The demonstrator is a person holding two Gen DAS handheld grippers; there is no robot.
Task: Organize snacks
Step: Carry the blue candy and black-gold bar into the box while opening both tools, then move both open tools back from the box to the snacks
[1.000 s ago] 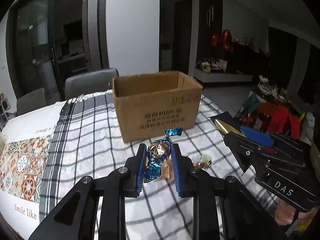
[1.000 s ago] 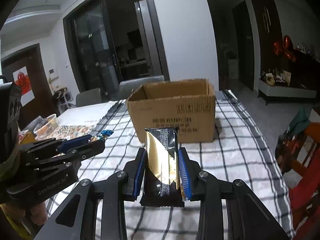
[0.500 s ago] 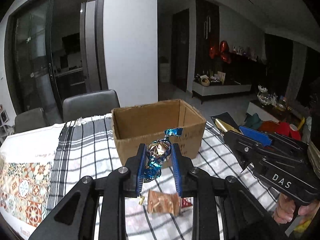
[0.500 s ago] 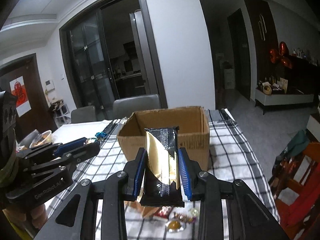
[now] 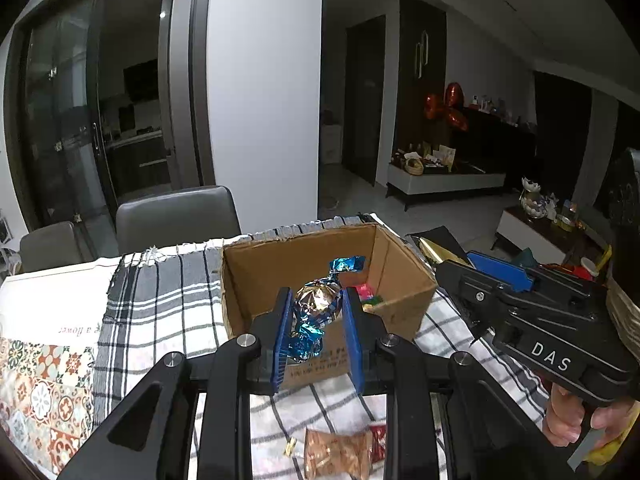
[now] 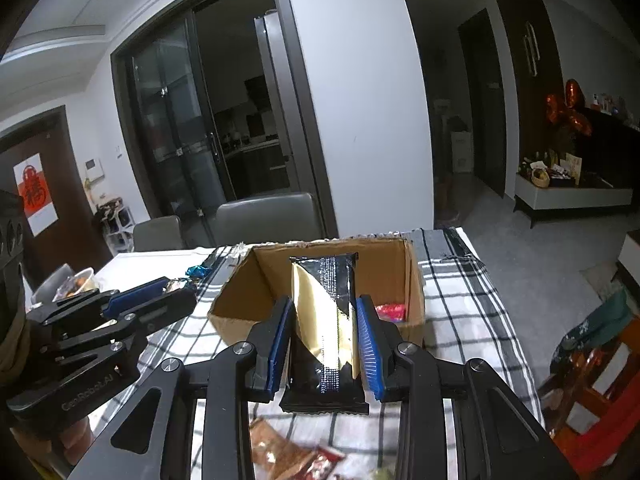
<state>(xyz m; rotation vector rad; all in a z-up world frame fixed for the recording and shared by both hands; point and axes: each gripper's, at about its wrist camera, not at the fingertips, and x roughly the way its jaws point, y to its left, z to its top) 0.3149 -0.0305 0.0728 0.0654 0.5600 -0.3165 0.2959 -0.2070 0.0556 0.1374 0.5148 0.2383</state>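
An open cardboard box (image 5: 280, 264) stands on the checked tablecloth; it also shows in the right wrist view (image 6: 236, 292). My left gripper (image 5: 316, 312) is shut on a blue and gold foil candy (image 5: 316, 304), held in the air in front of the box's near rim. My right gripper (image 6: 324, 320) is shut on a black and gold snack packet (image 6: 324, 320), held upright in the air in front of the box. Pink and green wrapped snacks (image 5: 366, 294) lie inside the box. Each gripper shows at the side of the other's view.
Loose snack packets lie on the cloth below the grippers, a brown one (image 5: 336, 454) and a red one (image 6: 324, 460). Grey chairs (image 5: 176, 212) stand behind the table. A bowl (image 6: 76, 282) sits at the far left. A patterned mat (image 5: 32, 384) lies left.
Both grippers have risen with their snacks and come closer to the box, so that I see into the box from above. The loose packets on the cloth have come into view below.
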